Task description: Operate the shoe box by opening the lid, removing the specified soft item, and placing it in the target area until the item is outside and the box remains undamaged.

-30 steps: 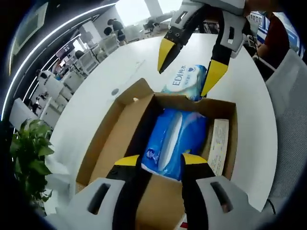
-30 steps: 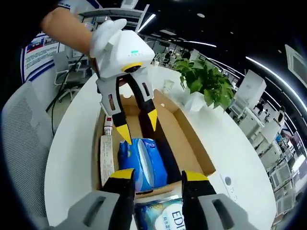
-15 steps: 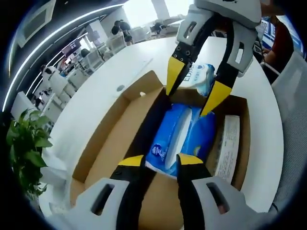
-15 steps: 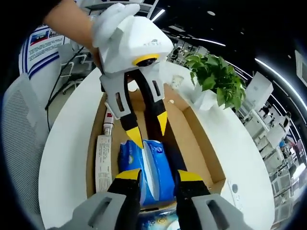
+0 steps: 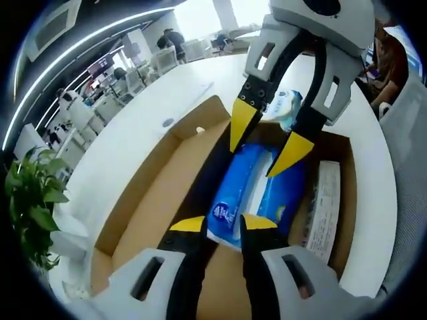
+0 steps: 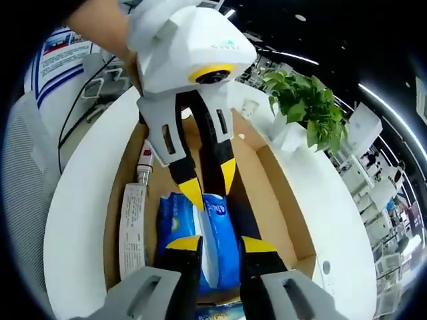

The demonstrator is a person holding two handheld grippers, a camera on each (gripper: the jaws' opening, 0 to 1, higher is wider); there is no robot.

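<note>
An open cardboard shoe box (image 5: 157,193) (image 6: 283,200) lies on a white table. A blue soft tissue pack (image 5: 252,190) (image 6: 217,230) lies lengthwise inside it. My left gripper (image 5: 223,223) (image 6: 210,185) hangs over one end of the pack, its yellow-tipped jaws open and partly narrowed, astride that end. My right gripper (image 6: 220,245) (image 5: 263,139) comes from the opposite side, open, its jaws astride the other end. I cannot tell whether any jaw touches the pack. A gloved hand (image 6: 143,20) holds the left gripper.
A white printed strip (image 5: 323,207) (image 6: 132,227) lies in the box beside the pack. A second white-and-blue pack (image 5: 292,107) sits on the table (image 5: 143,127) past the box's far wall. A potted plant (image 6: 310,110) (image 5: 30,207) stands by the table's edge. Office chairs stand around.
Both grippers have moved closer together over the box and lower toward the blue pack. Each gripper's jaws have narrowed somewhat. The pack and box lie where they were.
</note>
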